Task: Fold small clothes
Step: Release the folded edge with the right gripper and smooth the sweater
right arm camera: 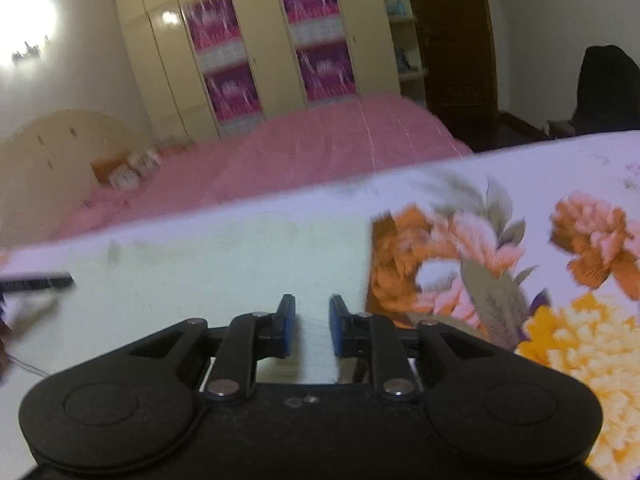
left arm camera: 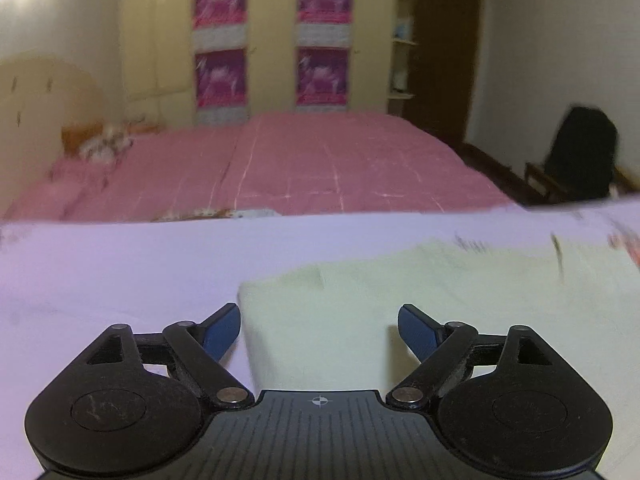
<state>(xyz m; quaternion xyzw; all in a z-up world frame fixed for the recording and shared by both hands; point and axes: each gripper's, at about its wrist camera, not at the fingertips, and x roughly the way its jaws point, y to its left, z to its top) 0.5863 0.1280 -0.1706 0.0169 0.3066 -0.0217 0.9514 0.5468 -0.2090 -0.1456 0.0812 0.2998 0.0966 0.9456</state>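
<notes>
Your left hand-held gripper (left arm camera: 319,330) hangs released over the pale garment's (left arm camera: 400,300) corner; your right hand-held gripper (right arm camera: 312,326) clenches a fold of that garment.

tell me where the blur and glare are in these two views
Left wrist view: the wardrobe and pink bed are smeared by motion blur, while the left gripper stays sharp. Right wrist view: a lamp blows out on the wall, the floral sheet is streaked, and fisheye distortion bends the wardrobe; the right gripper is crisp.
</notes>
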